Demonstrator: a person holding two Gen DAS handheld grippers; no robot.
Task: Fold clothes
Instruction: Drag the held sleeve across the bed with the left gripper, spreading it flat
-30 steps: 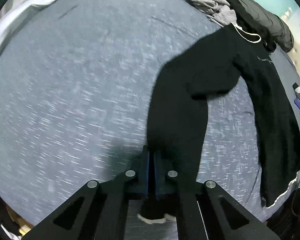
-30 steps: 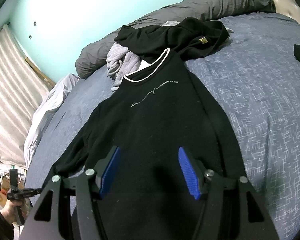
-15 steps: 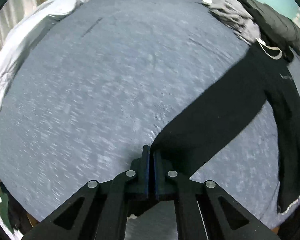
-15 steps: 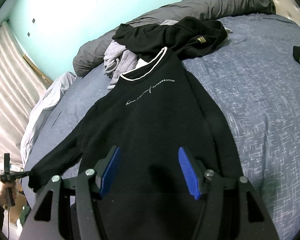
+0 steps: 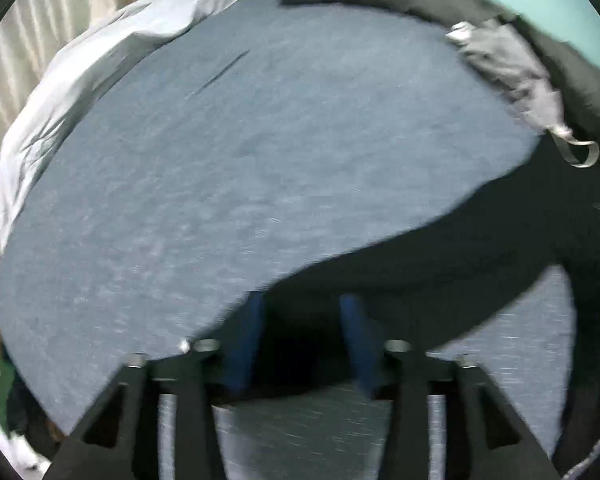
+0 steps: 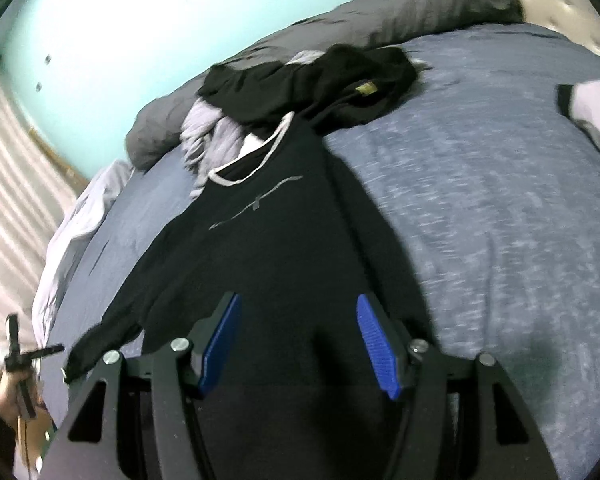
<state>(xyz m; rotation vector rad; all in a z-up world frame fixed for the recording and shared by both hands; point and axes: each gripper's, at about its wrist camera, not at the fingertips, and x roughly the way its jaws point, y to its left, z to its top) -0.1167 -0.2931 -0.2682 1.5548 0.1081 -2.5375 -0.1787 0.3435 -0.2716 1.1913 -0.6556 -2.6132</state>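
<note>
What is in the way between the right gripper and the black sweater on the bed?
Nothing visible. The right gripper hangs open directly over the black sweater, whose body lies flat on the blue bedspread. The clothes pile sits beyond the collar.

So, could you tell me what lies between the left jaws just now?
The black sweater's sleeve lies between them in the left wrist view; they have just opened off it.

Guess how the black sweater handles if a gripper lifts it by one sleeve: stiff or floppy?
Probably floppy: the black sweater lies flat, its sleeve draped in a curve. Likely drags, not slides, on the textured bedspread. Seems light knit.
</note>
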